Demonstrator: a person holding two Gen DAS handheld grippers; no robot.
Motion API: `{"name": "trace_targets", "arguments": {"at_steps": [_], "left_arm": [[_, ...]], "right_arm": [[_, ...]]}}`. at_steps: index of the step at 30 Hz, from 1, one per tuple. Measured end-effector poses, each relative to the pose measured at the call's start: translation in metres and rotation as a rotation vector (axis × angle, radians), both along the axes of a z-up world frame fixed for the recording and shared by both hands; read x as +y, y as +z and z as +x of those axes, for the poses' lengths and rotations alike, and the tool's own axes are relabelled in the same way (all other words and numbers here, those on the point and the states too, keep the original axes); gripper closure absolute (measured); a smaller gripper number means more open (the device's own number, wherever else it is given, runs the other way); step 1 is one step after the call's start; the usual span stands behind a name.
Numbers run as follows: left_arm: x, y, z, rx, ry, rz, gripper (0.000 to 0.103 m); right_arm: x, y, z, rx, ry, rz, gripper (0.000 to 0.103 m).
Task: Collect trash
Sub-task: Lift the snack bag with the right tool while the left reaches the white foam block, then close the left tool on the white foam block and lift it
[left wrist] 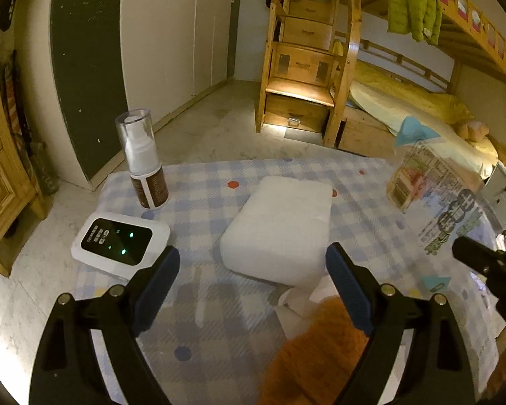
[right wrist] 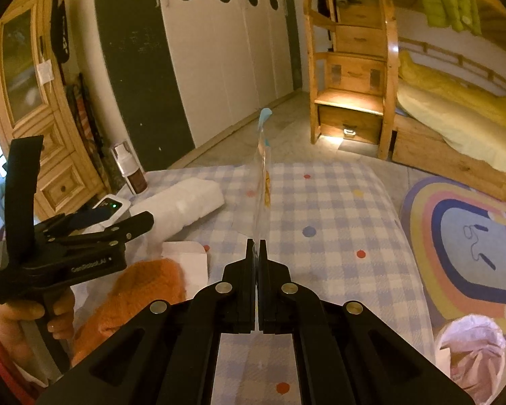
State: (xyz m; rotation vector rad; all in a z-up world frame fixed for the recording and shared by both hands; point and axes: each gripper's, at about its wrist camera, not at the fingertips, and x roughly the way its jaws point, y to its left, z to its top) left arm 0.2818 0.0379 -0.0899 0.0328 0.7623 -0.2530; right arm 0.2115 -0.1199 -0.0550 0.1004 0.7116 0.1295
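Checked tablecloth (right wrist: pixel 337 202), tile floor; left claw (left wrist: pixel 253 263) wide, empty; right claw (right wrist: pixel 257 246) pinching clear wrapper (right wrist: pixel 263 182).

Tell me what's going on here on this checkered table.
A person is clearing trash with a two-finger tool in each hand. The right tool is shut on a clear printed plastic wrapper, holding it up above the checkered table. The left tool is open and empty, near a white tissue pack. A lined trash bin stands on the floor.

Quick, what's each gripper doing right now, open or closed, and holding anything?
Left gripper: open, holding nothing.
Right gripper: shut on the clear plastic wrapper, lifted above the table.
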Motion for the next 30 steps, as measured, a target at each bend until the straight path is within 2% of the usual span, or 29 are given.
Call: {"name": "trace_targets", "arguments": {"at_steps": [7, 13, 19, 22, 23, 26, 28, 30], "left_arm": [[-0.006, -0.004, 0.010, 0.026, -0.030, -0.024, 0.017], [-0.011, -0.001, 0.010, 0.008, -0.043, 0.021, 0.017], [-0.009, -0.011, 0.020, 0.063, -0.042, 0.007, 0.019], [-0.005, -0.010, 0.020, 0.067, -0.045, -0.032, 0.029], [-0.003, -0.009, 0.019, 0.061, -0.045, -0.043, 0.039], [0.003, -0.004, 0.017, 0.038, -0.027, -0.061, 0.051], [0.005, 0.005, 0.011, 0.005, -0.006, -0.062, 0.053], [0.005, 0.025, -0.003, -0.069, 0.014, -0.059, 0.053]], "right_arm": [[-0.003, -0.001, 0.000, 0.015, -0.013, 0.015, 0.103], [-0.006, -0.002, -0.001, 0.023, -0.009, 0.030, 0.103], [-0.007, -0.003, 0.000, 0.027, 0.000, 0.034, 0.103], [-0.008, -0.003, 0.000, 0.030, 0.000, 0.039, 0.103], [-0.007, -0.003, -0.001, 0.031, 0.001, 0.040, 0.103], [-0.009, -0.001, -0.002, 0.028, 0.001, 0.045, 0.103], [-0.011, -0.001, -0.003, 0.024, -0.001, 0.048, 0.103], [-0.014, 0.001, -0.006, 0.018, -0.006, 0.063, 0.103]]}}
